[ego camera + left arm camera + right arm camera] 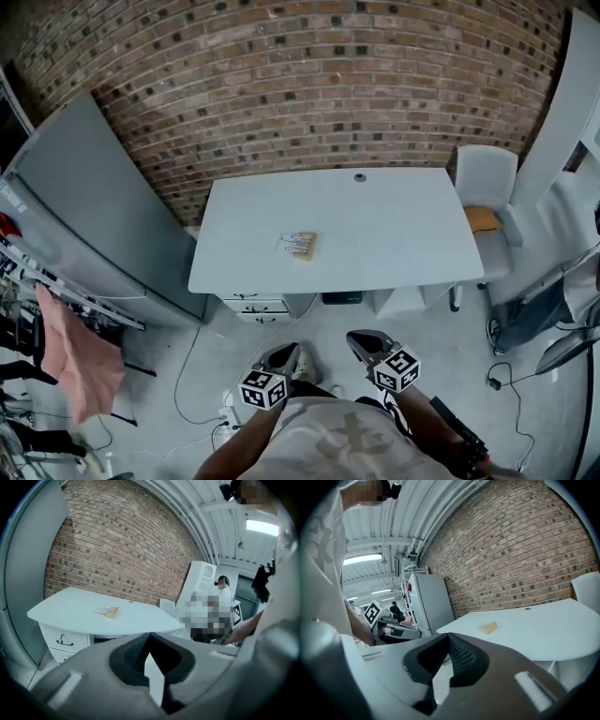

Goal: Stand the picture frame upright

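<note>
Jaws on the grey left gripper are pressed together with nothing between them, and the grey right gripper is closed and empty as well. Both are held low by the person's body, over the pale floor and well short of the white rectangular table. The small tan wooden picture frame lies flat on that table, a little left of its middle. A red brick wall rises behind the table, and a white chair stands at its right end
</note>
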Available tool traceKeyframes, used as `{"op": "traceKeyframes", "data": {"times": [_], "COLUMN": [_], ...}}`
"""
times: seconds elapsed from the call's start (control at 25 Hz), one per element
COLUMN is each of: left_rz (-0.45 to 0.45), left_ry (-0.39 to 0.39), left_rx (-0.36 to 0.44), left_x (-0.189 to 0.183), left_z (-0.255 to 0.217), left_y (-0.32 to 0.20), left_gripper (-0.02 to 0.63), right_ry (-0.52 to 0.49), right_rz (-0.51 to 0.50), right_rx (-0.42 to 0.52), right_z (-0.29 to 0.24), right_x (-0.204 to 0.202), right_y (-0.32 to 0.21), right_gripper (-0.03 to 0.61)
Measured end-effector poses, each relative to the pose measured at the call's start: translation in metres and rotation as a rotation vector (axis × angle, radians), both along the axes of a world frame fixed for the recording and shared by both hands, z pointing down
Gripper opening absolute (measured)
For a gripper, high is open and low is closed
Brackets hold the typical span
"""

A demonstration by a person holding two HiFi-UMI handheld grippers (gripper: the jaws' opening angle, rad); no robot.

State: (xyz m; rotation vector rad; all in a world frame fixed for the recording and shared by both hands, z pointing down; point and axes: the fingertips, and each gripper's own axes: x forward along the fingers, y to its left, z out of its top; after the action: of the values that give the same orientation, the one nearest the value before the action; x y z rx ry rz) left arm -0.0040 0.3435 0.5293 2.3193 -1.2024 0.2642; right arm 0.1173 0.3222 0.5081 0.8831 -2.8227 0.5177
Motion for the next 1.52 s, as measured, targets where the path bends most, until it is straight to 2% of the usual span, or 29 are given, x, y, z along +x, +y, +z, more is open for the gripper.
{"op": "traceKeyframes", "data": {"times": [0.44,0.68,0.92,1.16,1.36,1.52], "left_rz": [-0.013,0.004,0.039,0.062,0.105,0.112], "left_ry": [0.0,0.032,0.052,0.069,0.076,0.082], "left_rx": [0.003,-0.002,-0.007,-0.027,0.021,0.031], "left_x": [-0.014,-0.022,-0.024,-0.042,-0.047,-0.061], "left_z": [-0.006,-0.004,-0.003,0.005,-0.008,-0.011], "left_y": [-0.022,-0.044,-0.079,-0.118,-0.152,-0.175], "left_gripper": [0.002,0.002,0.002,0.002,0.002,0.002], "right_ry": [-0.009,0.007,0.029,0.098,0.096,0.095], "right_rz": [0.009,0.026,0.047,0.06,0.099,0.138], "right_rx": [-0.005,-0.015,-0.029,-0.002,-0.008,-0.013], "right_z": [-0.005,0.001,0.002,0.005,-0.003,-0.006], "right_x": [-0.011,-0.02,-0.024,-0.04,-0.046,-0.051], "right_y": [-0.02,-0.04,-0.072,-0.111,-0.141,-0.161], "right_gripper": [0.006,0.006,0.006,0.006,0.006,0.006]}}
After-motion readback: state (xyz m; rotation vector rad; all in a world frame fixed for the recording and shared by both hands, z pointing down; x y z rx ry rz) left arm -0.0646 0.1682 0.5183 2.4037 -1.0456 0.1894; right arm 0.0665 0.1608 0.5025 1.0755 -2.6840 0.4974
